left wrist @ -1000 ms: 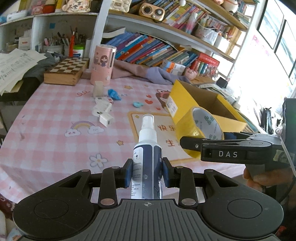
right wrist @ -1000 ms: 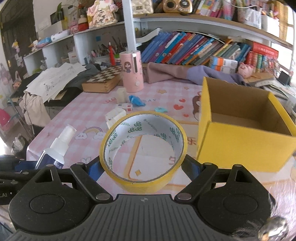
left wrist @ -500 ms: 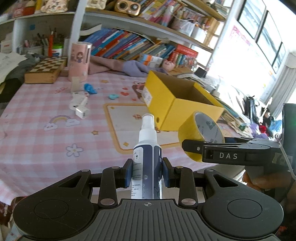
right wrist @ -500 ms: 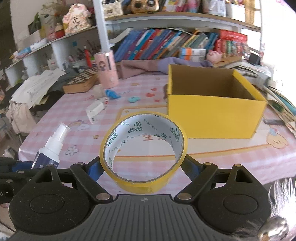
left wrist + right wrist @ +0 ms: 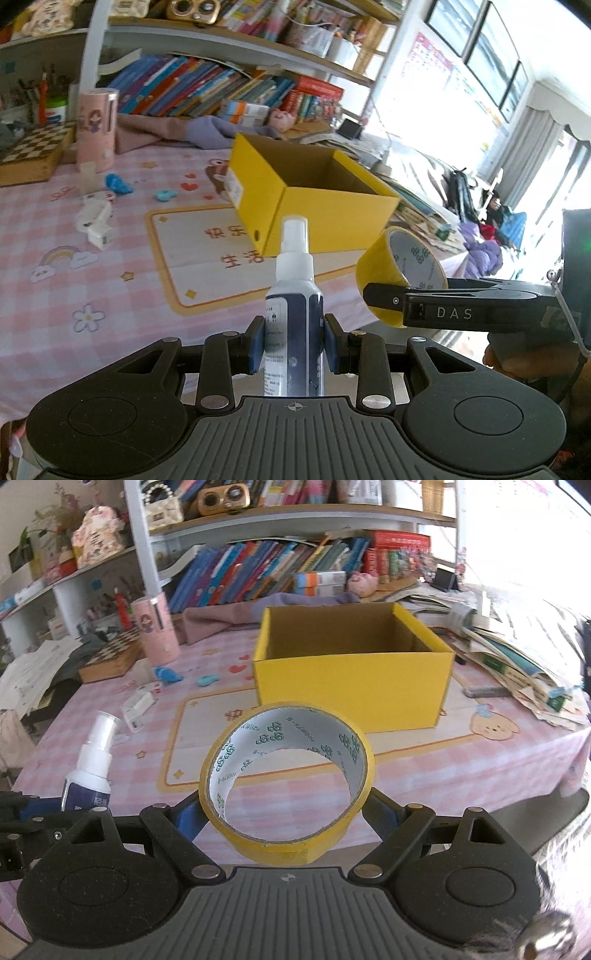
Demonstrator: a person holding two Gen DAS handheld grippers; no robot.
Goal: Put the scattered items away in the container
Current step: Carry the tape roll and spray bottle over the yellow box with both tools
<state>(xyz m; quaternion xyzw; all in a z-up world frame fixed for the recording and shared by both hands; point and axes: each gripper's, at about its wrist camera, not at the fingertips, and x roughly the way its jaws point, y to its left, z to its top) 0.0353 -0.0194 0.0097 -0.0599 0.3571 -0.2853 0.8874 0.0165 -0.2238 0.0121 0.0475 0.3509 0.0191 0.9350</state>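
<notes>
Change: yellow box (image 5: 351, 690) now nearer and more central than a second ago.
Left gripper (image 5: 293, 341): clamped on slim plastic spray bottle (image 5: 293, 325).
Right gripper (image 5: 284, 812): spread wide, gripping glossy yellow tape roll (image 5: 286, 834).
Box: open cardboard, on pink checked desk (image 5: 461, 768).

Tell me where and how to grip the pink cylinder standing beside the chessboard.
Grip the pink cylinder around its mid-body, coming in level from the front, probably best. It stands upright, with straight round walls; the chessboard flanks one side and cloth lies behind it.
</notes>
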